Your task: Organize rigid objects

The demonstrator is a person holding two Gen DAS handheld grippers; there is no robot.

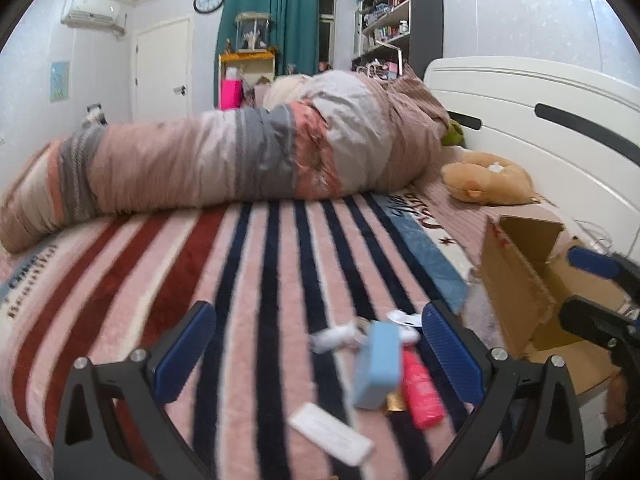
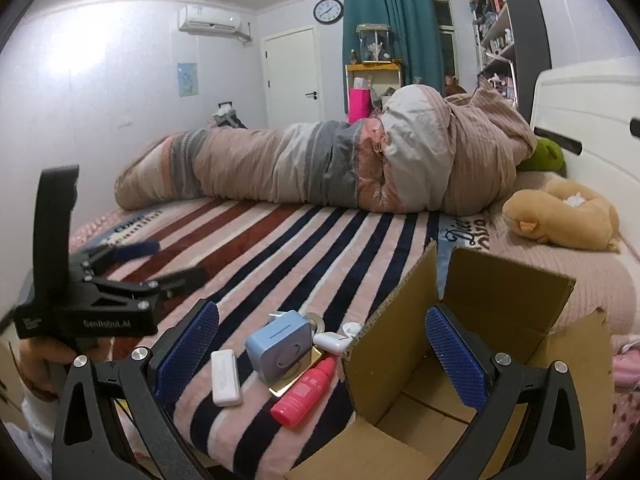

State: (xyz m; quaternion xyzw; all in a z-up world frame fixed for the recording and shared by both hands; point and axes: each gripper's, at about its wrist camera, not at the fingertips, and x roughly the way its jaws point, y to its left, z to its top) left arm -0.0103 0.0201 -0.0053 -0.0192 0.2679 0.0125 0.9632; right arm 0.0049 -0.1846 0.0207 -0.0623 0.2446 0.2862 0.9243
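Observation:
Small rigid items lie in a cluster on the striped blanket: a light blue square device [image 2: 280, 350] [image 1: 378, 364], a pink bottle [image 2: 306, 392] [image 1: 422, 394], a white rectangular case [image 2: 226, 376] [image 1: 330, 434], a white earbud case [image 2: 332, 340] and a gold flat piece [image 2: 294, 380]. An open cardboard box [image 2: 460, 360] [image 1: 520, 284] stands right of them. My left gripper [image 1: 320, 356] is open and empty, just before the cluster. My right gripper [image 2: 322, 356] is open and empty, straddling the cluster and the box's left wall. The left gripper also shows at the left of the right wrist view [image 2: 160, 260].
A rolled duvet [image 2: 320, 164] lies across the far side of the bed. A tan plush toy [image 2: 560, 216] and a green plush [image 2: 544, 156] sit by the white headboard [image 2: 592, 120]. The bed's near edge runs just below the items.

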